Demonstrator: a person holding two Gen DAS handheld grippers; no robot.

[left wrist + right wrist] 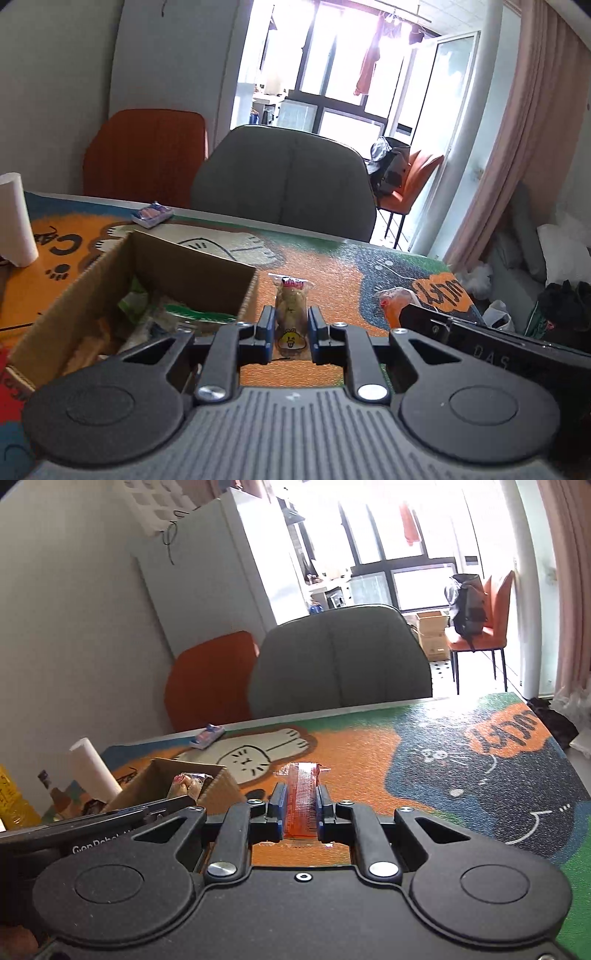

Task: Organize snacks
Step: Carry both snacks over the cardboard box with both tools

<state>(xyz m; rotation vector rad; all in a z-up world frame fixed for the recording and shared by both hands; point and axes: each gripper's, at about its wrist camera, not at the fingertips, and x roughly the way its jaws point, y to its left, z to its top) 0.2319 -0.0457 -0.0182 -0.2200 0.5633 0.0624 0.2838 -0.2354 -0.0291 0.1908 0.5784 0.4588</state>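
With the left claw (pixel 290 328) clamped on a bun (pixel 291 314) and the right claw (pixel 301 806) on a red packet (pixel 301 797), both above the bench (pixel 443 775) near the box (pixel 184 266), either slick wrapper could slip free.

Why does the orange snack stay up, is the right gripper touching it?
Touching. The right wrist view shows the right gripper with both blue pads pressed against the orange snack packet.

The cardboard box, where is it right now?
The box sits on the mat, left of the left gripper, with a paper roll behind it to the left.
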